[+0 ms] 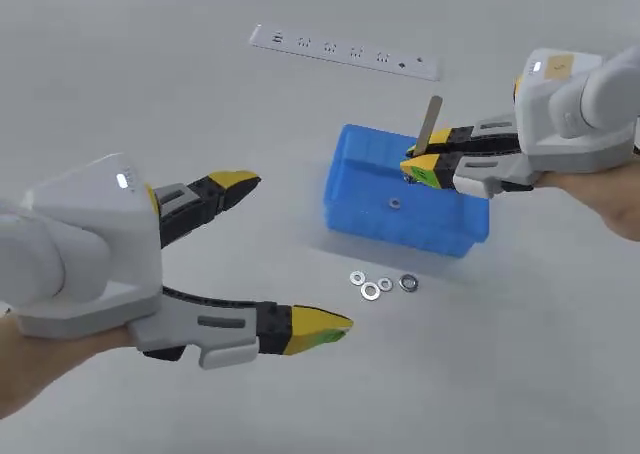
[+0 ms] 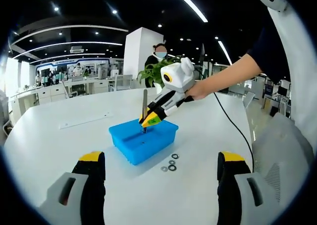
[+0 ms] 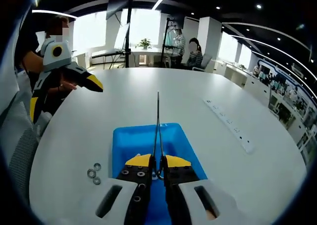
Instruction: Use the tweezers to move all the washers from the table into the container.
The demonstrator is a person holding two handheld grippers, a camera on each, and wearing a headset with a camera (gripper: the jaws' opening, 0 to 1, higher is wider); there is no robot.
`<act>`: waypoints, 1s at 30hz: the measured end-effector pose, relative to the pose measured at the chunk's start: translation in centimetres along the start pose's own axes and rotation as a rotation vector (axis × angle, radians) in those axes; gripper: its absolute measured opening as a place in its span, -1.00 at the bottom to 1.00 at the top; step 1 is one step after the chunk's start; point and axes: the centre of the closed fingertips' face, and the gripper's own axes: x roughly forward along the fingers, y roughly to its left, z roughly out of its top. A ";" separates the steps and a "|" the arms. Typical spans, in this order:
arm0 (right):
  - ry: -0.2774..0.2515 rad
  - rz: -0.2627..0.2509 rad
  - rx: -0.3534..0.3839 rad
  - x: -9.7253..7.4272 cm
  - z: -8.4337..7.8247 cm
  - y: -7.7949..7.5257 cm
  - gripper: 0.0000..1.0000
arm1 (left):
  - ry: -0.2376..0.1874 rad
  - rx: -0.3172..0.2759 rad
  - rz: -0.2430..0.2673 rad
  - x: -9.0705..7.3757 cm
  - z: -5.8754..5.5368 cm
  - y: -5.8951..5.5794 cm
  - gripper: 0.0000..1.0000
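Note:
My right gripper (image 1: 418,164) is shut on the metal tweezers (image 1: 432,122) over the blue container (image 1: 440,229). The tweezers stand nearly upright, and their lower end points down inside the container. One washer (image 1: 395,204) lies on the container floor. Several washers (image 1: 383,284) lie together on the table just in front of the container. My left gripper (image 1: 290,252) hovers open and holds nothing, to the left of and nearer than the washers. In the left gripper view the washers (image 2: 169,164) lie between my open jaws, beyond them. The right gripper view looks along the tweezers (image 3: 158,121) over the container (image 3: 129,143).
A white power strip (image 1: 345,52) lies on the table behind the container. The white tabletop (image 1: 150,94) stretches bare to the left and front. People stand in the office beyond the table in both gripper views.

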 end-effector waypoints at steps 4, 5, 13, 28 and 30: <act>0.028 0.007 0.009 0.6 -1.3 0.2 -0.82 | -0.002 -0.005 0.004 0.0 0.2 -0.2 0.99; 0.029 0.007 0.011 0.7 -1.5 0.2 -0.82 | 0.000 -0.005 0.004 0.0 0.1 -0.2 0.99; 0.004 -0.001 0.056 1.0 -1.8 0.4 -0.81 | -0.029 -0.023 0.030 -0.4 0.7 0.3 0.99; -0.001 -0.003 0.088 1.2 -1.9 0.5 -0.80 | -0.040 -0.031 0.040 -0.4 1.0 0.7 0.99; 0.000 -0.003 0.090 1.2 -1.9 0.5 -0.80 | -0.033 -0.026 0.036 -0.5 0.8 0.6 0.99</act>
